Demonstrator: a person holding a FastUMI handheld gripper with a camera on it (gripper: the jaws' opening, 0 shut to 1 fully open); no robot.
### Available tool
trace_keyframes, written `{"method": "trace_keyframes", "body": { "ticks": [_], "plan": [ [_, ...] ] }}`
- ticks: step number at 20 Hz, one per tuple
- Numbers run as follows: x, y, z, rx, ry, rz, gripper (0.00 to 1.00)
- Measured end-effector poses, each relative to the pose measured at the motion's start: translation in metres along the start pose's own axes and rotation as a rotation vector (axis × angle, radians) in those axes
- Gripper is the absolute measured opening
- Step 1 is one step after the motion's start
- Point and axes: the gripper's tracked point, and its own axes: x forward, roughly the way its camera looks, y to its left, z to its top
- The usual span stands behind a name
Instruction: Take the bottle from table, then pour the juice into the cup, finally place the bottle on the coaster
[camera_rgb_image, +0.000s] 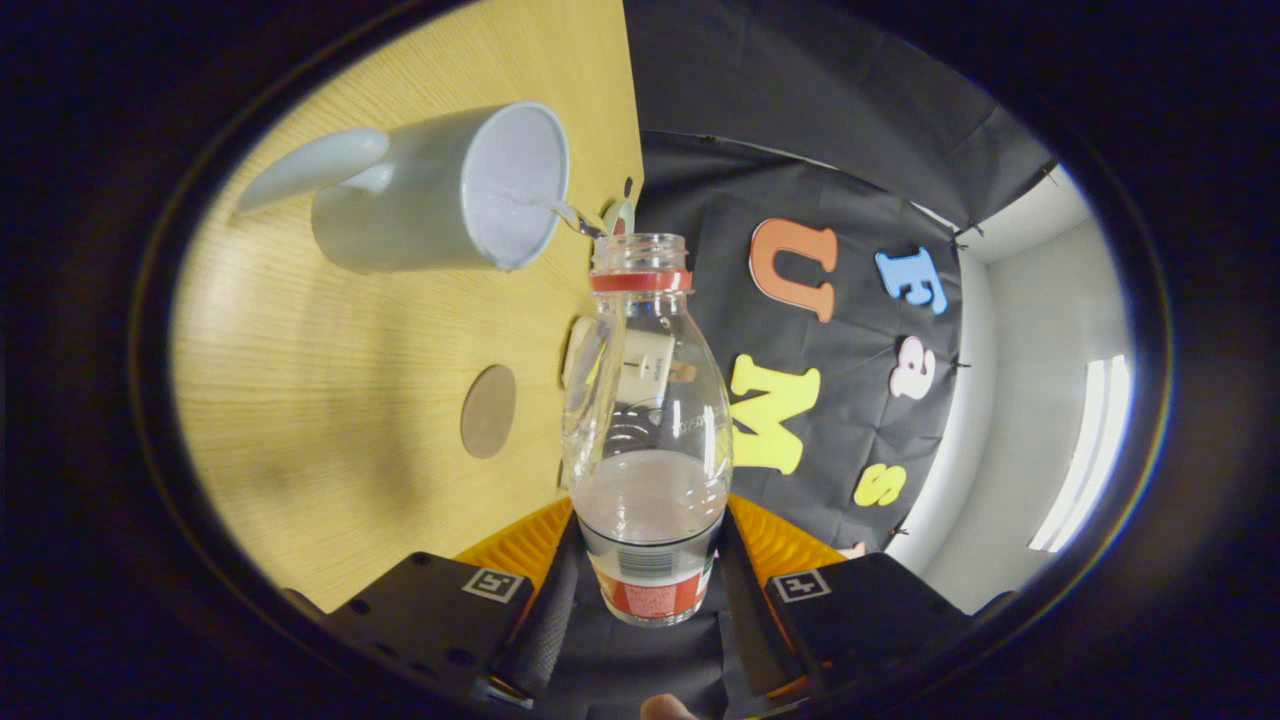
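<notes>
Wooden worktop (330, 400) | my tool (648, 580) pinches the juice bottle (648, 440) by its base | thin stream runs into the white cup (440, 190) | coaster (488, 411) beside bottle, bare

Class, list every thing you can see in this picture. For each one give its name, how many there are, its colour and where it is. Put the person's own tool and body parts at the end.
bottle: one, clear with a red neck ring and red label, between the fingers, tipped toward the cup, uncapped, pale juice left in it
juice stream: one, pale, running from the bottle's mouth into the cup
cup: one, white with a handle, on the table beyond the bottle's mouth
coaster: one, round, brown, on the table beside the bottle, apart from the cup
table: one, light wood
small pale object: one, seen through the bottle, too blurred to name
gripper: one, both fingers shut on the bottle
fingertip: one, behind the gripper
</notes>
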Motion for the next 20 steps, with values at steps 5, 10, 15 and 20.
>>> {"method": "trace_keyframes", "body": {
  "ticks": [5, 10, 15, 20],
  "plan": [
    [-0.002, -0.008, -0.004, -0.037, -0.002, -0.014, 0.75],
    [0.000, -0.016, -0.008, -0.054, 0.001, -0.027, 0.76],
    [-0.002, -0.022, -0.006, -0.070, -0.006, -0.041, 0.75],
    [-0.002, -0.029, -0.005, -0.085, -0.007, -0.050, 0.75]
  ]
}}
